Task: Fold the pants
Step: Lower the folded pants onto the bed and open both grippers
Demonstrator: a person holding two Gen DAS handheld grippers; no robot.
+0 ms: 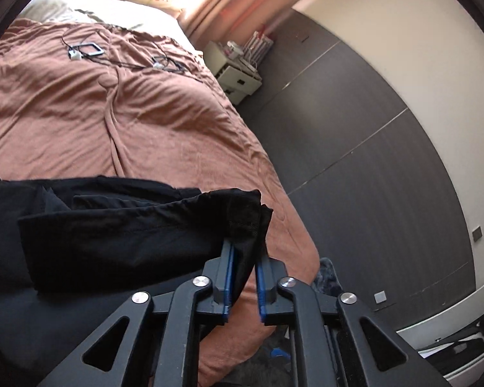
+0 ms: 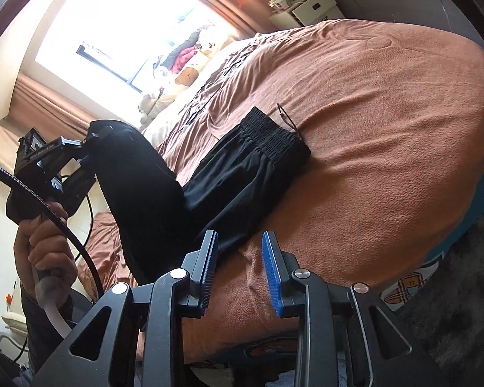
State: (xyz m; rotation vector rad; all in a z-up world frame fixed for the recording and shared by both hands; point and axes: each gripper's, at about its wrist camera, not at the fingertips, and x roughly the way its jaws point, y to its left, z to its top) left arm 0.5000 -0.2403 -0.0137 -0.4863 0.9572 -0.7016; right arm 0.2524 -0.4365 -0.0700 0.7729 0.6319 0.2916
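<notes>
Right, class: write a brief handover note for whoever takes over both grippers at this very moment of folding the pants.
Left gripper: jaws slightly apart, leg end of the pants between them, grip looks loose.
Right gripper: open, empty, above the blanket beside the pants.
Position: waistband flat on the blanket, leg end raised.
Done: legs appear stacked lengthwise.
Left to do: lay the leg end towards the waistband, smooth, probably fold again.

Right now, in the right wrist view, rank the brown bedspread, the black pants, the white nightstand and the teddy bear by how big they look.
1. Brown bedspread
2. Black pants
3 and 4. White nightstand and teddy bear: both small and far from the camera, too alike to rank.
</notes>
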